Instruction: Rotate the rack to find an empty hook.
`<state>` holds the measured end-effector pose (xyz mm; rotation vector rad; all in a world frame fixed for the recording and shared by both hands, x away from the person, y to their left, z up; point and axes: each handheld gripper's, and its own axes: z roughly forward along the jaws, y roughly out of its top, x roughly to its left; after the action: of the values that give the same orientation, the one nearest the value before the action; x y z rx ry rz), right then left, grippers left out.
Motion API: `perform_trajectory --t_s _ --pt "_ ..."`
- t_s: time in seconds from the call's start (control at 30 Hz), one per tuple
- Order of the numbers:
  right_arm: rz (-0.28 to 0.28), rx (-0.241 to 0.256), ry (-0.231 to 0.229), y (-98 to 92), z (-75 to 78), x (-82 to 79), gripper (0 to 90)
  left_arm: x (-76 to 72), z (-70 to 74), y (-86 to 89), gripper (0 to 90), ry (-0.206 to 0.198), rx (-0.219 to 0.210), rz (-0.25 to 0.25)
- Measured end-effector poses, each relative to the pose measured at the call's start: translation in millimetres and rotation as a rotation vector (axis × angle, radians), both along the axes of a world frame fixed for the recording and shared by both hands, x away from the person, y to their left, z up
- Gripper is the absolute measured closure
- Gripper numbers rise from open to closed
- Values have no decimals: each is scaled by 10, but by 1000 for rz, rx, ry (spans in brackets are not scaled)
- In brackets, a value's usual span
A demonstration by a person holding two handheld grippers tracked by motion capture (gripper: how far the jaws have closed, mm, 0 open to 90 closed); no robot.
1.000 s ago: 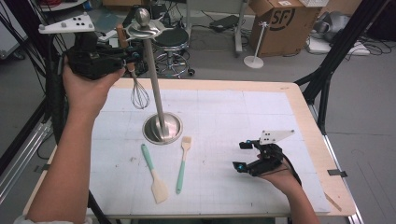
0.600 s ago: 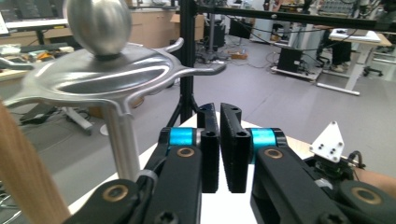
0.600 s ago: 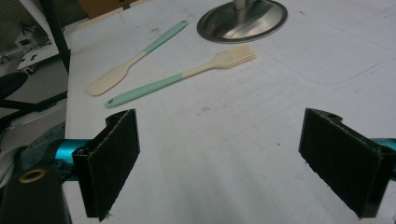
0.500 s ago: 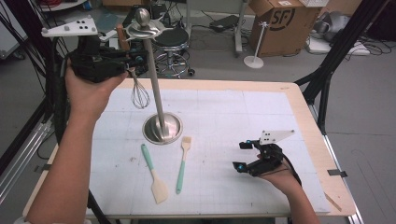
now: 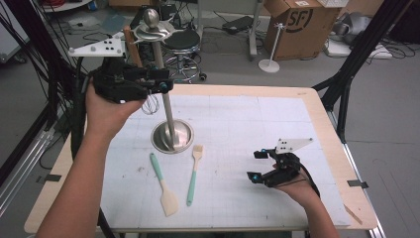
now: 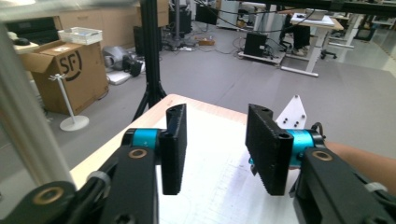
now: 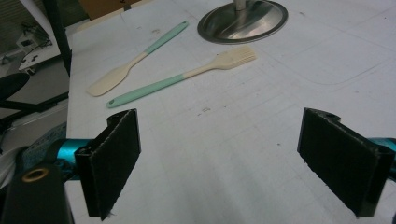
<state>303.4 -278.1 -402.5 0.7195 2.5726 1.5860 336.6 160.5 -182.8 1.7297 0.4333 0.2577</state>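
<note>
At far left the left gripper [image 5: 166, 84] is held high beside the upright steel pole of the utensil stand [image 5: 172, 136], jaws parted with nothing between them. A whisk [image 5: 151, 103] hangs just behind it. The stand's round base sits on the table [image 5: 317, 106] holding nothing. Near it lie a spatula [image 5: 164, 184] and, just right, a brush [image 5: 193, 174], both teal-handled and apart. At near right the right gripper [image 5: 257, 166] rests low, jaws wide and empty. Compared with a second ago, nothing has visibly shifted.
</note>
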Motion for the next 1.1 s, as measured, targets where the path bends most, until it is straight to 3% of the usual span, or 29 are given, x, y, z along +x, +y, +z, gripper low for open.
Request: perform_trajectory --t_s 0.57,0.83,1.1 --pt "0 5 -1 -8 6 -2 126 -23 -492 -93 383 39 50 -39" --pt "-1 8 5 -10 6 -6 126 -23 -671 -132 320 59 62 -96" --pt "-1 9 -1 -10 9 -9 126 -63 -762 -133 302 74 60 -155"
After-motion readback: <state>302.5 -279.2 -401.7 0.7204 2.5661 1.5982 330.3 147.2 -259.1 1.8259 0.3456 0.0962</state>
